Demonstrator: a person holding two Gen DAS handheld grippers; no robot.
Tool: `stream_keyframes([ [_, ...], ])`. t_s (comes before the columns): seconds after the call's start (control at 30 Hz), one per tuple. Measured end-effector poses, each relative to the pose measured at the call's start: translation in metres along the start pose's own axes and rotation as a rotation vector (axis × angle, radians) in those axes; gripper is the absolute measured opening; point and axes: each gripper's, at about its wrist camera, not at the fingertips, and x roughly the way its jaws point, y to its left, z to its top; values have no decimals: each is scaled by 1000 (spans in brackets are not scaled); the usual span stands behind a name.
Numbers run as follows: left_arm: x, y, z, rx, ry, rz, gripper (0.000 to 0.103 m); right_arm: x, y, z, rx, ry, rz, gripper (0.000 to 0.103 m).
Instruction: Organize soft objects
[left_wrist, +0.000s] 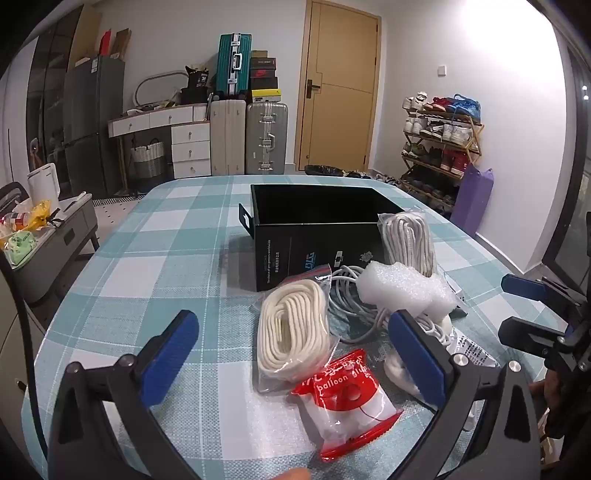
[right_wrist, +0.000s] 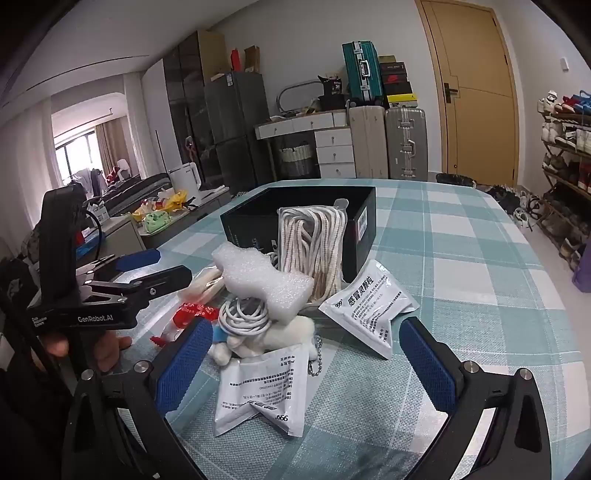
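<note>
Now your left hand-held gripper (left_wrist: 291, 365) gapes empty over the bagged cream rope (left_wrist: 291, 332), long axis running away toward the black box (left_wrist: 314, 206) on the desk (left_wrist: 147, 258); foam (right_wrist: 262, 277) crowds it; right hand-held gripper (right_wrist: 306, 369) spreads wide above two sachets (right_wrist: 266, 391).

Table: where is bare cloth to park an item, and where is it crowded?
Bare checked tablecloth lies left of the black box and bagged rope, and right of the sachets toward the shoe rack. The pile in front of the box is crowded.
</note>
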Motion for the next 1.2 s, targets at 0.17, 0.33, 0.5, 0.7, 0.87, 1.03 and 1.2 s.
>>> stream_keyframes([
  [0.17, -1, 0, 0, 9, -13, 1, 103, -2, 0, -1, 33, 24, 5, 103],
  [0.33, 1, -3, -2, 10, -16, 2, 103, 7, -7, 3, 23, 23, -48, 103],
  [0.5, 3, 0, -2, 12, -14, -1, 103, 9, -9, 3, 19, 23, -59, 103],
  [0.7, 1, 1, -2, 11, -10, -3, 103, 6, -5, 3, 15, 21, -63, 103],
  [0.87, 1, -1, -3, 26, -8, -2, 103, 6, -5, 3, 15, 22, -61, 103],
  [1.03, 0, -2, -3, 30, -13, -5, 103, 6, -5, 3, 15, 23, -59, 103],
  [1.2, 0, -3, -2, 27, -12, -6, 103, 5, -5, 2, 14, 19, -61, 103],
])
